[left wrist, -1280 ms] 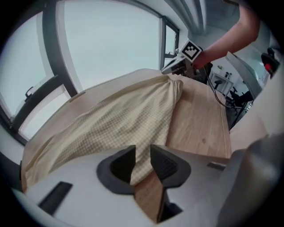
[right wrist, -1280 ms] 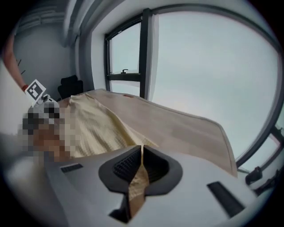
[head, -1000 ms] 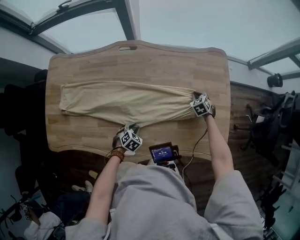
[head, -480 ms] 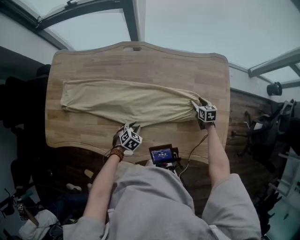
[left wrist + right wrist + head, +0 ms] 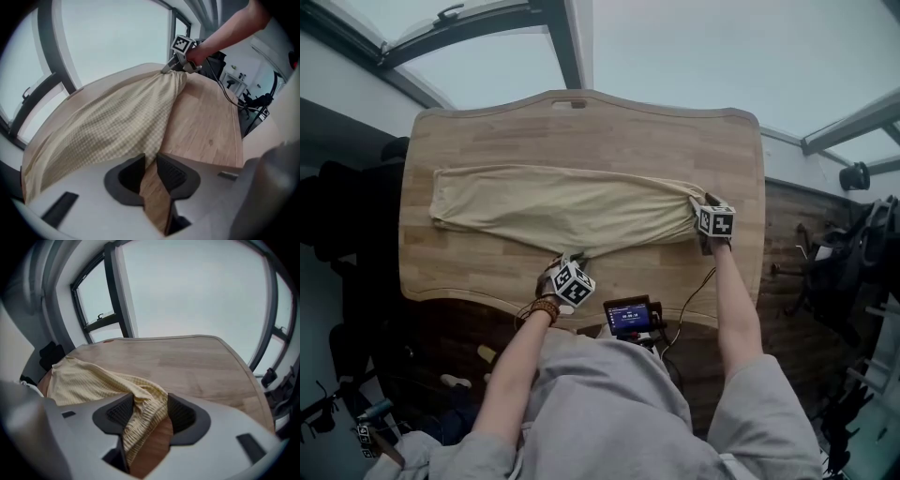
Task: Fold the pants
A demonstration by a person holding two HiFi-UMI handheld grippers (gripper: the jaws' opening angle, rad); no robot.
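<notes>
Pants point(image 5: 562, 206) lie, seemingly flat, across the table point(image 5: 581, 122).

The right gripper point(image 5: 701, 201) has been rolled and its jaws have just been opened, with the waistband of the pale yellow checked cloth pants point(image 5: 562, 206) left loose between them. The jaws of the left gripper point(image 5: 149, 161) have been closed further on the pants' near edge.

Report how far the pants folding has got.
Done: pants lie flat, seemingly leg over leg, along the table. In hand: left tongs have just been closing on the crotch edge; right tongs have just been opening, waistband loose between them. Left: every crosswise fold.
</notes>
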